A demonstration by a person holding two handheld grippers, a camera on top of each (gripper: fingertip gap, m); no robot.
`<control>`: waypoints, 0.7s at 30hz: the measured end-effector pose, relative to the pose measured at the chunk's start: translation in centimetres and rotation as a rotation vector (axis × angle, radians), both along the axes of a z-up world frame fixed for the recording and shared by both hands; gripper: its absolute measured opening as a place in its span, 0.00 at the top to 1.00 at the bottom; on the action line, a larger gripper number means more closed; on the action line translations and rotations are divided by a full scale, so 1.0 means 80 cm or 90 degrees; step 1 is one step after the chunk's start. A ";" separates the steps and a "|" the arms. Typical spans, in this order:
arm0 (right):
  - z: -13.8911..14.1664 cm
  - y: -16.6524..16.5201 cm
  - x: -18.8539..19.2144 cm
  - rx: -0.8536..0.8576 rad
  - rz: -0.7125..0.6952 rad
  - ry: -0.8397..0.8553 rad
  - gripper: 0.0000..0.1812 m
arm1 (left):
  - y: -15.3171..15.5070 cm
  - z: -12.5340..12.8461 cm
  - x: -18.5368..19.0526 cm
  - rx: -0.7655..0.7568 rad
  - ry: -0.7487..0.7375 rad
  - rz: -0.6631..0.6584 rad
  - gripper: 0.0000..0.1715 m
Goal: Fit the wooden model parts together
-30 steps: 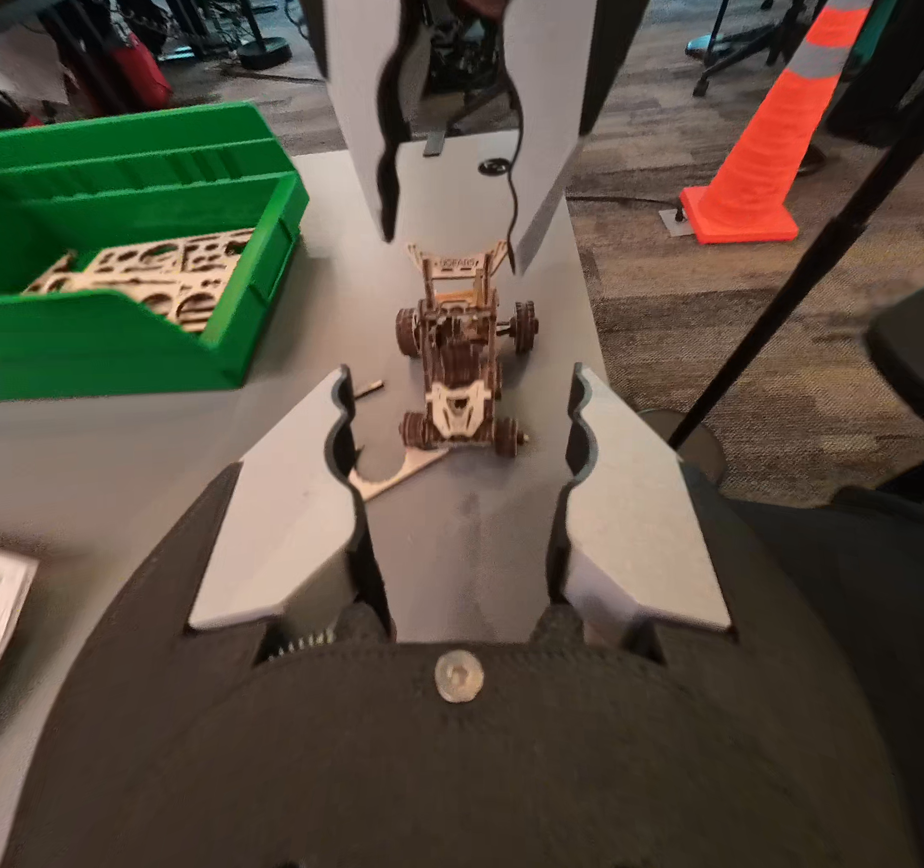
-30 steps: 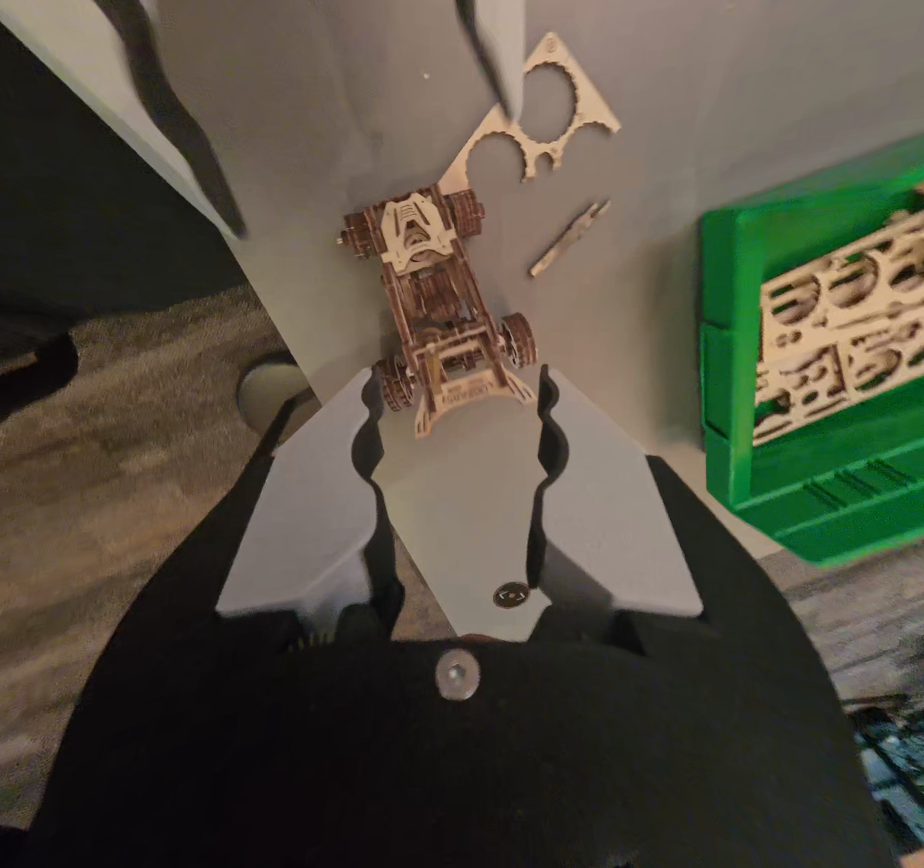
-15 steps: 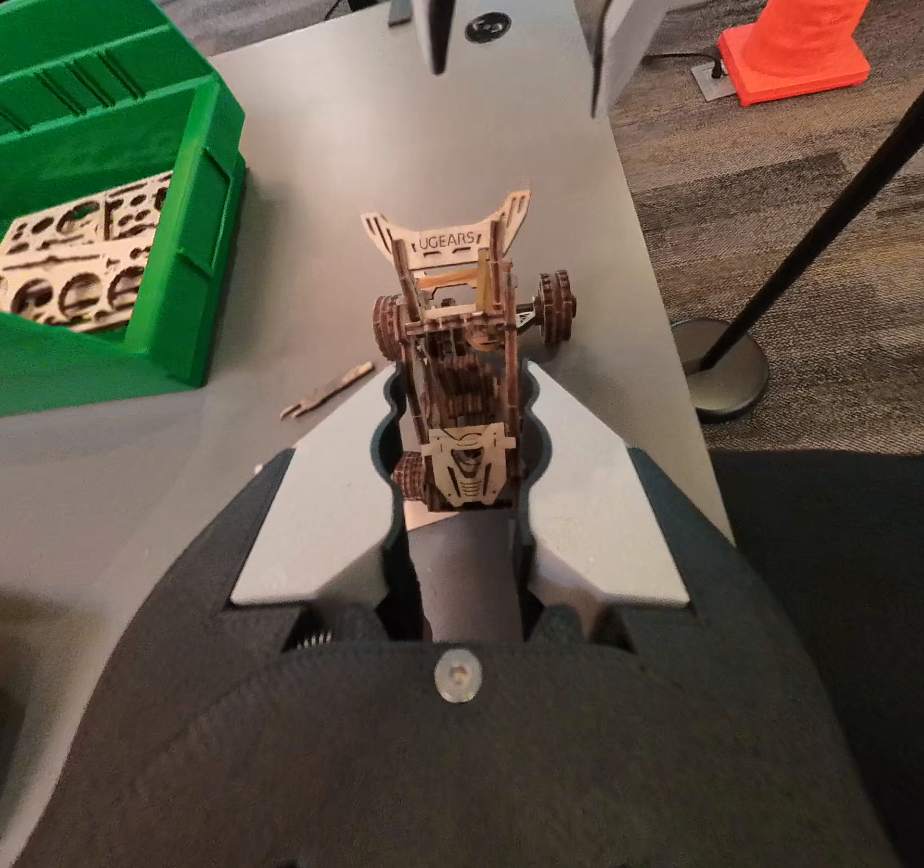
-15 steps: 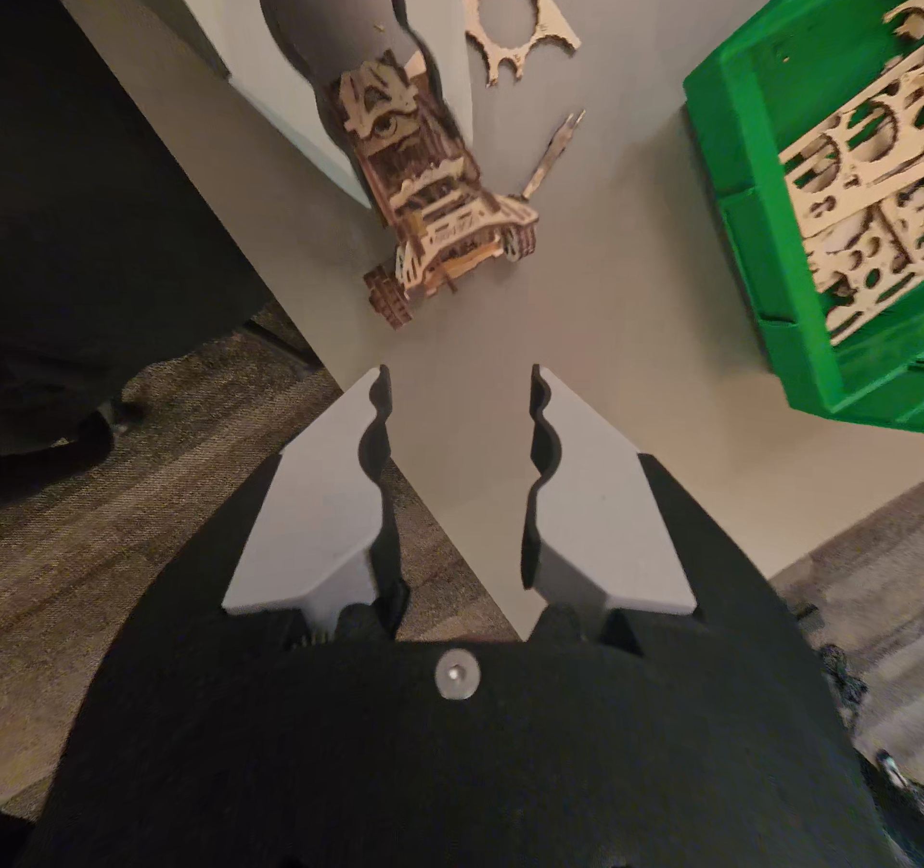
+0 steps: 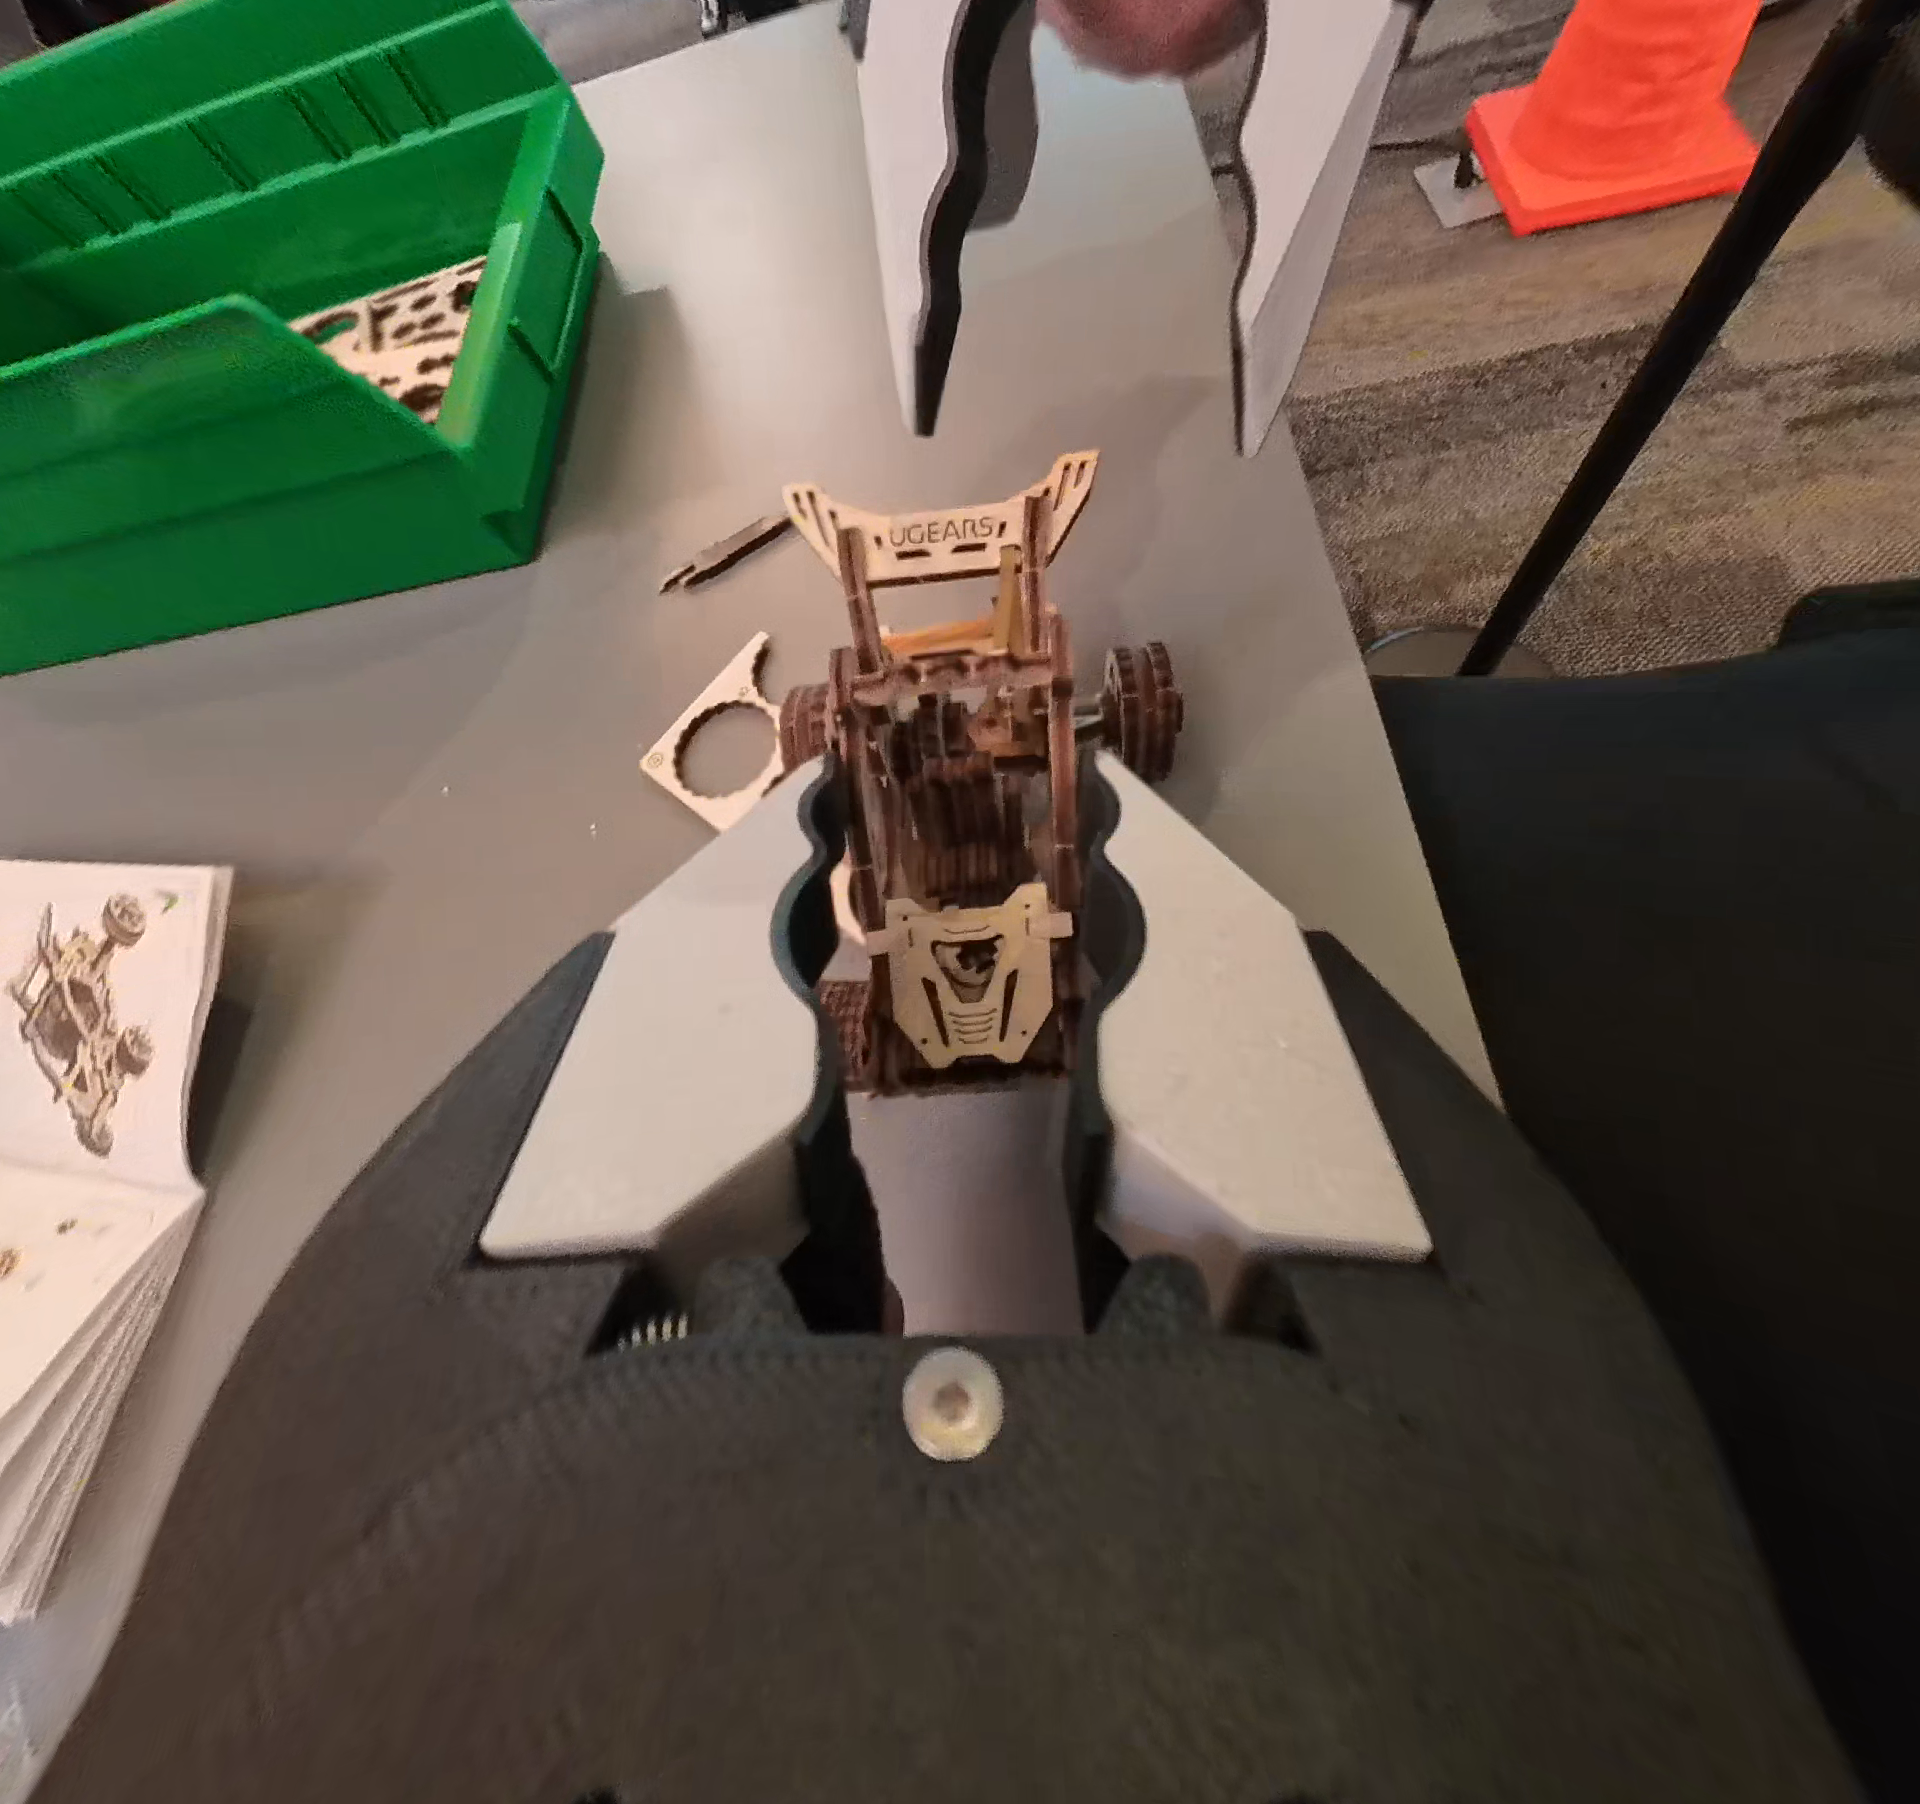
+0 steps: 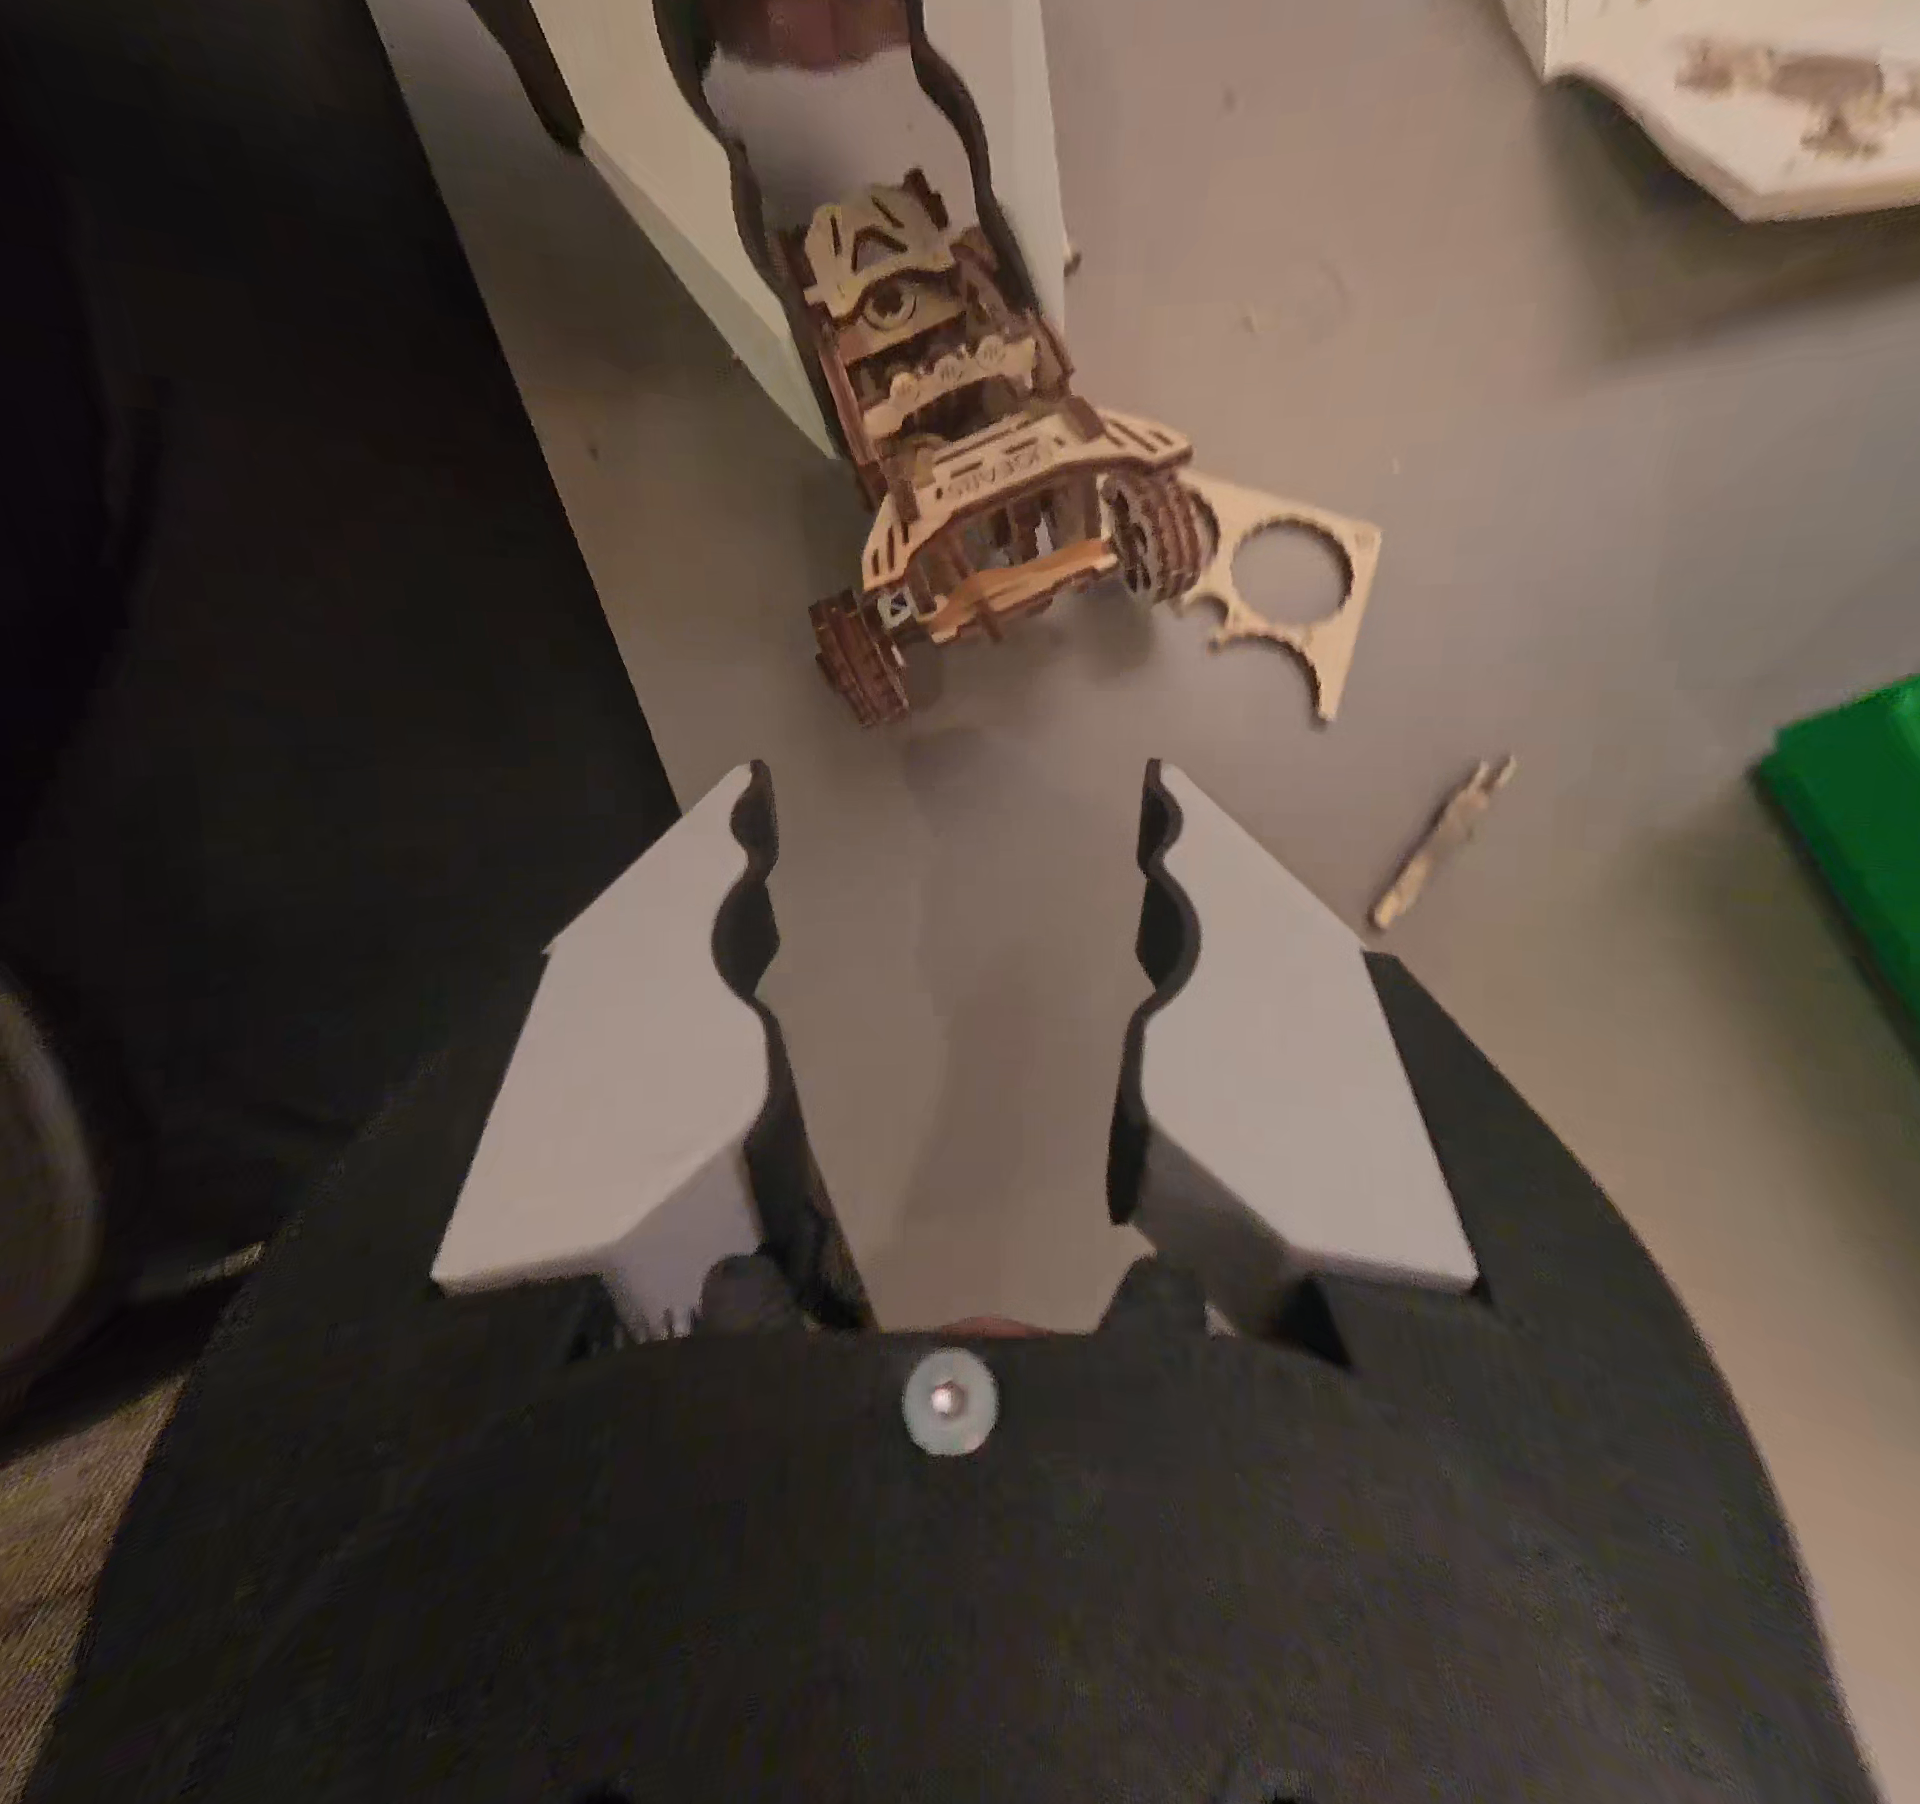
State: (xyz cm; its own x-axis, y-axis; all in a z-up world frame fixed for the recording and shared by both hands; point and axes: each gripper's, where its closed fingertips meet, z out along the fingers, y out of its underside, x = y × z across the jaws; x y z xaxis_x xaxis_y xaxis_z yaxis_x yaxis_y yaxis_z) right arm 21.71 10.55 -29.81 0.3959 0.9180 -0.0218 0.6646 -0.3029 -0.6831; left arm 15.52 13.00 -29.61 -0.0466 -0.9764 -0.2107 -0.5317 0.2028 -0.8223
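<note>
Your left gripper has its jaws clamped on the front half of the little brown-and-tan wooden model car, nose toward the camera and rear wing pointing away, over the grey desk. Your right gripper faces it with jaws spread wide, holding nothing, just short of the car's back wheels. A pale flat wooden offcut with round toothed holes lies on the desk right by the rear wheel, a thin wooden stick a bit further off, near the green plastic bin.
</note>
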 end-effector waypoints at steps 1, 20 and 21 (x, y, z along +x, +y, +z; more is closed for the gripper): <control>0.001 0.004 -0.008 0.008 0.002 0.016 0.61 | 0.000 0.005 -0.006 -0.002 -0.016 0.002 0.76; -0.020 0.020 -0.163 0.025 0.202 0.070 0.59 | -0.001 0.030 -0.296 -0.035 -0.015 0.172 0.76; -0.019 0.017 -0.173 0.021 0.213 0.073 0.59 | -0.001 0.028 -0.311 -0.048 -0.020 0.183 0.76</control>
